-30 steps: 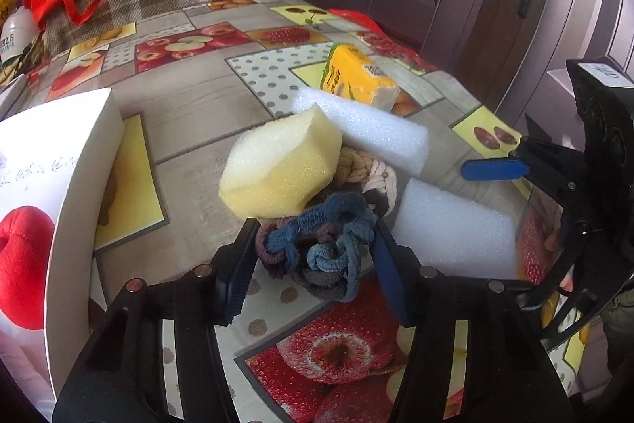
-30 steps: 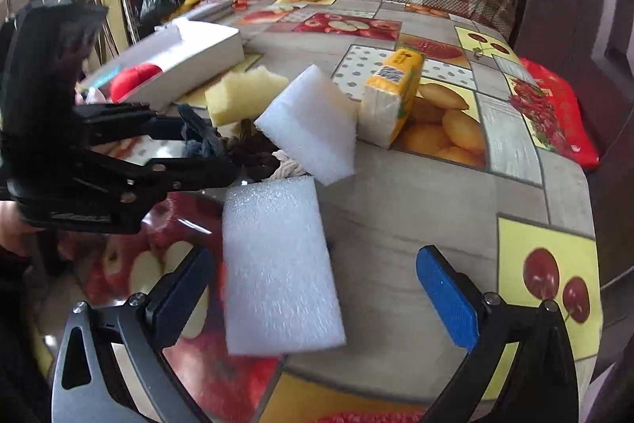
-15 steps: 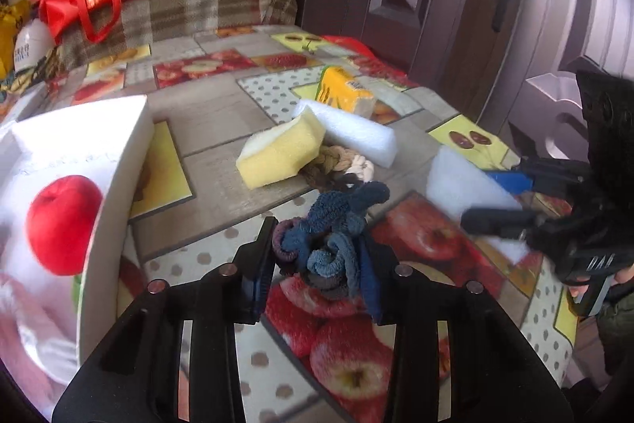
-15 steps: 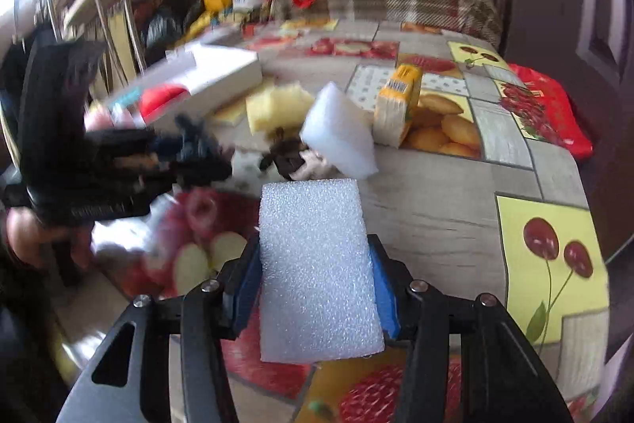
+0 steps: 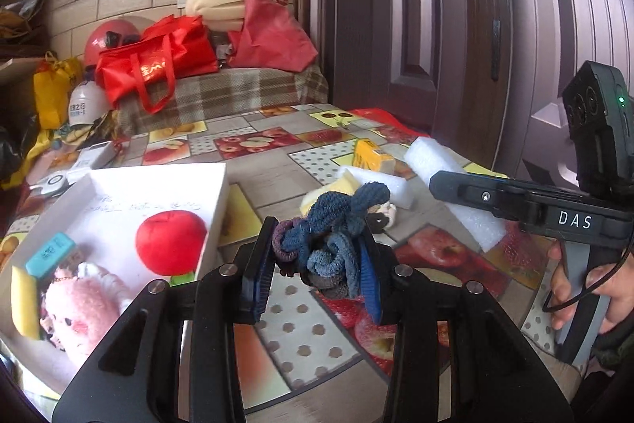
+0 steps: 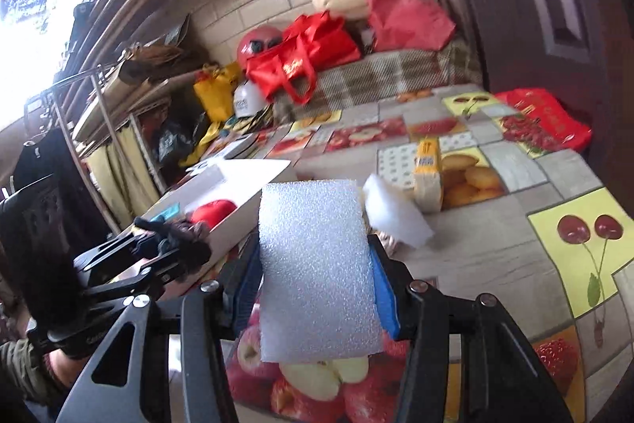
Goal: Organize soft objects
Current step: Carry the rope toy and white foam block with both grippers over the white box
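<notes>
1. Left wrist view: the left gripper [image 5: 317, 256] was seen clamped on a knot of blue scrunchies [image 5: 331, 228], held clear above the table [image 5: 297, 335], just right of the white box [image 5: 216, 224].
2. The box's near right wall was seen close beside the left finger; open tablecloth lay below and ahead of the fingers.
3. Inside the box, a red plush [image 5: 170, 242], a pink plush [image 5: 85, 308], a teal block [image 5: 49, 254] and a yellow sponge [image 5: 23, 300] were seen.
4. Beyond the scrunchies, a yellow foam piece [image 5: 338, 185], a braided rope [image 5: 386, 211], a white foam bar [image 5: 380, 179] and a tissue pack [image 5: 372, 157] were clustered on the table.
5. Right wrist view: the right gripper [image 6: 317, 272] was seen closed on a white foam slab [image 6: 317, 272], lifted off the table, its far end pointing away from the camera.
6. The left gripper was seen at the left of that view, near the box's edge; the table's right half was mostly bare cloth.
7. In the left view, the right gripper was held level from the right, gripped by a hand [image 5: 594, 288] at its handle.
</notes>
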{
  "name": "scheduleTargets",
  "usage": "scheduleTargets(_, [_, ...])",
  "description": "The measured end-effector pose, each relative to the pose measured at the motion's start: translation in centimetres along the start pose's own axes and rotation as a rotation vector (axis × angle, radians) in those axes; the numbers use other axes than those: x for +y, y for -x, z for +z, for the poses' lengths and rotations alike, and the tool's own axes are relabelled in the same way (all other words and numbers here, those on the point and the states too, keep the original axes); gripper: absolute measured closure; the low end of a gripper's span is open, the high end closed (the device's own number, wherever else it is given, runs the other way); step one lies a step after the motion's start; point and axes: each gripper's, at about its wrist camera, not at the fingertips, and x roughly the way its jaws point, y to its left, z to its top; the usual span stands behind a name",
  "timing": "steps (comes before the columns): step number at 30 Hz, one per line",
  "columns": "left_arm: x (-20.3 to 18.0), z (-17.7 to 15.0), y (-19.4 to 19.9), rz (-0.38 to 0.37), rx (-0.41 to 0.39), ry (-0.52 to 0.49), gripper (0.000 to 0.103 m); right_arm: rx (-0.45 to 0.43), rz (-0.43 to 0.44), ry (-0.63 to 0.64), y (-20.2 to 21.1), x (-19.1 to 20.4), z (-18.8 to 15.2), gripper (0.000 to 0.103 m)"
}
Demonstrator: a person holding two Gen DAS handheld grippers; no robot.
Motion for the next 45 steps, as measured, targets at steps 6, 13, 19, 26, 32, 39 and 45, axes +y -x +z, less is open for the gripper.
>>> scheduleTargets(6, [1.0,-0.1,0.6,0.033,-0.014,0.005,0.066,-0.046,-0.080,0.034,-0.6,2.1,0.0,0.052])
scheduleTargets(13, [2.0,-0.4,1.2,0.075,-0.032,-0.006,0.066,-0.040,-0.099,0.065,-1.7,2.8,0.1,0.052])
scheduleTargets(19, [3.3,-0.7,1.7,0.117,-0.037,-0.013,0.066,-0.044,-0.109,0.091,-3.0,3.8,0.1,0.052])
scheduleTargets(26, [6.0,-1.0,2.2,0.173,-0.031,0.019,0.066,-0.041,-0.123,0.182,-4.8,6.4,0.1,0.052])
scheduleTargets(32, [8.5,-1.2,2.4,0.222,-0.020,0.054,0.066,-0.042,-0.121,0.223,-6.3,8.1,0.2,0.052])
scheduleTargets(39, [11.1,-1.3,2.5,0.268,-0.019,0.090,0.066,-0.043,-0.108,0.235,-7.7,9.4,0.5,0.052])
scheduleTargets(45, [12.7,-1.5,2.8,0.303,-0.025,0.139,0.066,-0.040,-0.091,0.233,-9.0,10.5,0.7,0.052])
